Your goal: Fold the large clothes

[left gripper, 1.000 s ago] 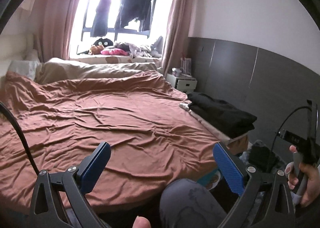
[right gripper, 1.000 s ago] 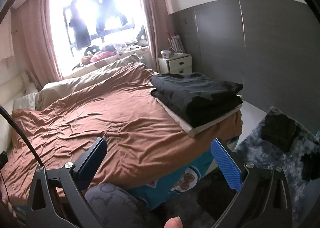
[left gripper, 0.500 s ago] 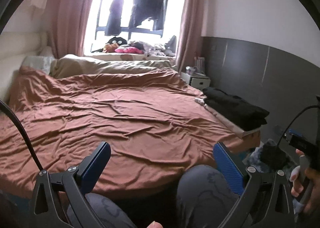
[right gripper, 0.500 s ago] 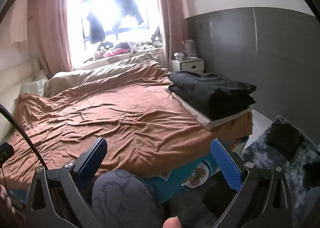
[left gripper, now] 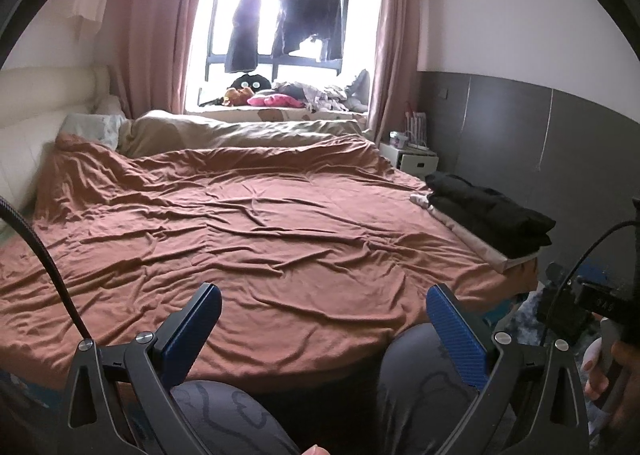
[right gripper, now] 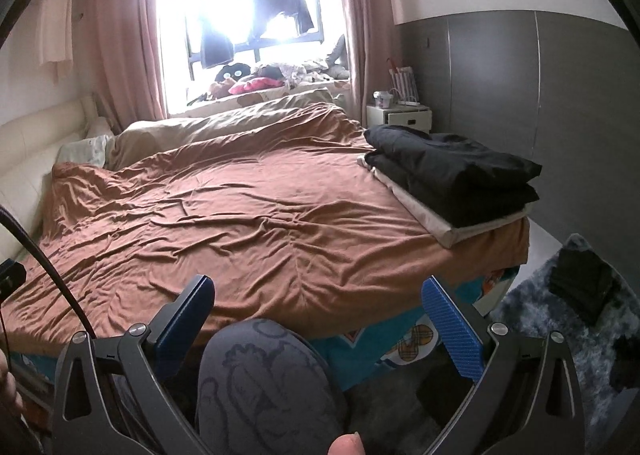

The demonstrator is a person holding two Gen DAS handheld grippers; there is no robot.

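Both grippers hang in the air at the foot of a bed [left gripper: 280, 239], pointing toward the window, and both are empty. The left gripper [left gripper: 324, 319] has its jaws spread wide, the blue pads far apart with nothing between them but the view of the bedcover and the person's knees [left gripper: 424, 383] in patterned grey trousers below. The right gripper [right gripper: 318, 315] is the same: jaws wide apart, gripping nothing, one knee showing between them.

The brown bedcover [right gripper: 240, 223] lies spread and wrinkled over the bed. The folded black clothes [right gripper: 452, 175] sit in a stack at the bed's right edge near the foot, resting on a folded pale layer [right gripper: 448, 233] that lies on the bedcover. The stack is well apart from both grippers, ahead and to the right.

Beyond the stack a white nightstand [right gripper: 400, 117] stands against the grey wall panel. Dark garments [left gripper: 308, 21] hang in the bright window, and a grey shaggy rug [right gripper: 552, 319] with another dark item [right gripper: 580, 279] on it lies on the floor to the right of the bed.
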